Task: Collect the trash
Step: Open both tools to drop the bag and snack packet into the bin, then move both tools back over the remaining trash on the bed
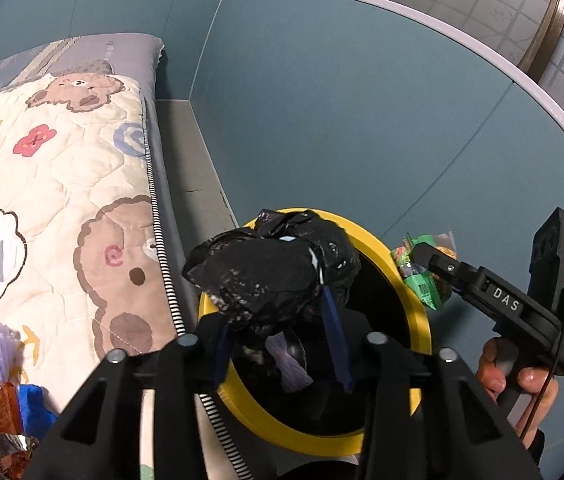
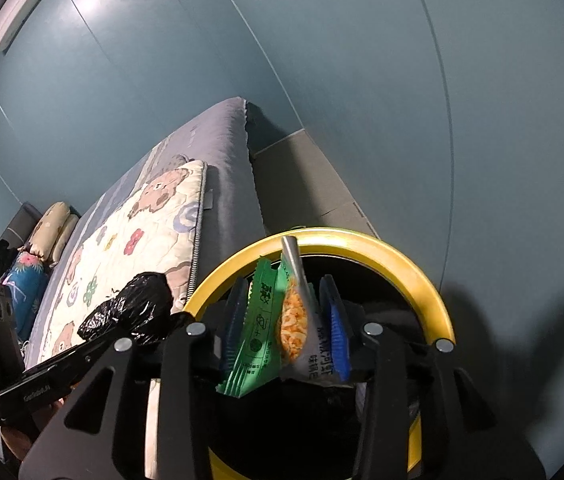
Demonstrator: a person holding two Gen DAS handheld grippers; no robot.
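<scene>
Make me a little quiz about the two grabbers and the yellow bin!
1. True or false: the left gripper has a black plastic bag between its fingers.
2. What sits between the fingers of the right gripper? A. a spoon B. snack wrappers C. a sock
3. Fill in: both grippers are above the bin with the ____ rim, next to the bed.

Key: 1 true. 2 B, one green wrapper and one grey with orange snacks. 3 yellow.
</scene>
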